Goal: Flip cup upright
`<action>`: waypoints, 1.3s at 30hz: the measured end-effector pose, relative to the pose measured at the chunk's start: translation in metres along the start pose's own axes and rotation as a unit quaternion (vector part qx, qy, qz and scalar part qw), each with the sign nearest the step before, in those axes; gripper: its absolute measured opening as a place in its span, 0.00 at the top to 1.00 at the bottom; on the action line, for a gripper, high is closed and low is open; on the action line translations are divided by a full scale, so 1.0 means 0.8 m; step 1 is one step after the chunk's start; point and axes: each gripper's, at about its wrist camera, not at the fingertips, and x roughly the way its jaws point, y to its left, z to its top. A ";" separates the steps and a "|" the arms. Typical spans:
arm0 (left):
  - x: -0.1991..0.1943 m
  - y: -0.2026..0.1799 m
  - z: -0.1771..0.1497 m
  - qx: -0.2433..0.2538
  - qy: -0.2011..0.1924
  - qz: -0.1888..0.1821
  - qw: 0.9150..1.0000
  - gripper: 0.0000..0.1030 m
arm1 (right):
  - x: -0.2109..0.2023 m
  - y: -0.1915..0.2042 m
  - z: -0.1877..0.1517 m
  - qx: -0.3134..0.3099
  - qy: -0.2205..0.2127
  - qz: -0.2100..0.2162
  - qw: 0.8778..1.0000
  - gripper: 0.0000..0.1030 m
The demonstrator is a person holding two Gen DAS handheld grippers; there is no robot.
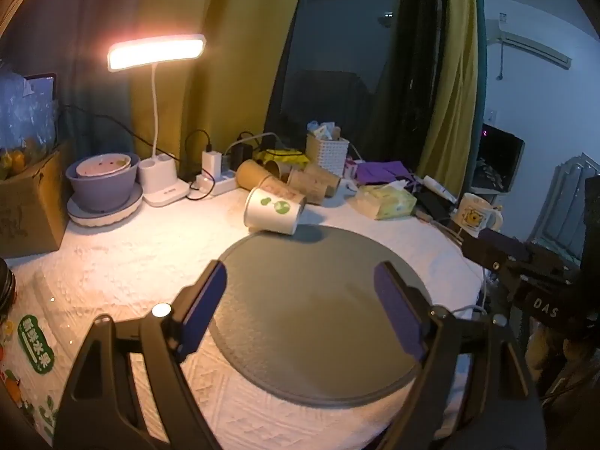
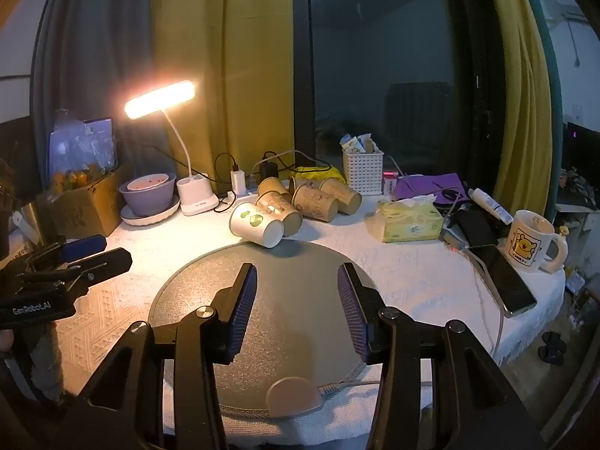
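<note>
1. Left hand-held gripper point(image 1: 300, 300) hovering over the round grey mat point(image 1: 318, 318), jaws spread wide with nothing between them.
2. Right hand-held gripper point(image 2: 297, 311) also hanging above the grey mat point(image 2: 262, 285), blue-padded fingers point(image 2: 243, 311) parted a moderate way, gripping nothing.
3. Lying on its side at the far edge of the mat: white paper cup point(image 1: 273, 211) with green printed shapes, open mouth pointing left and away, base pointing right; well apart from both grippers. Same cup point(image 2: 256, 225) showing in the right wrist view, touching the mat's far rim.
4. Resting just behind the white cup: a cluster of brown paper cups point(image 2: 311, 197), all tipped over on the white textured tabletop point(image 1: 131, 255).
5. Glowing at the back left: a white desk lamp point(image 1: 156, 52), with a purple bowl point(image 1: 103, 183) sitting on a plate beside its base.
6. Sitting to the right: a pack of tissues point(image 2: 408, 219), a white mug point(image 2: 532, 242) with a yellow cartoon print standing upright, and a phone point(image 2: 502, 279) lying flat near the tabletop edge.
7. Standing behind the brown cups: a white lattice basket point(image 2: 363, 170).
</note>
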 end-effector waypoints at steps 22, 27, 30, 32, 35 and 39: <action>-0.001 -0.005 0.002 0.000 0.004 -0.017 1.000 0.20 | 0.002 -0.001 -0.005 0.003 0.004 -0.001 1.000 0.54; 0.001 -0.012 0.001 0.008 0.005 -0.023 1.000 0.20 | 0.002 -0.005 -0.007 0.005 0.005 -0.003 1.000 0.54; 0.001 -0.014 0.001 0.009 0.005 -0.023 1.000 0.20 | 0.004 -0.008 -0.015 0.006 0.006 -0.003 1.000 0.54; 0.002 -0.014 0.001 0.009 0.004 -0.026 1.000 0.20 | 0.003 -0.006 -0.015 0.007 0.006 -0.003 1.000 0.54; 0.003 -0.019 0.001 0.014 0.005 -0.030 0.999 0.20 | 0.008 -0.013 -0.015 0.008 0.008 -0.004 1.000 0.54; 0.005 -0.020 0.000 0.017 0.005 -0.033 0.999 0.20 | 0.007 -0.012 -0.015 0.009 0.008 -0.004 1.000 0.54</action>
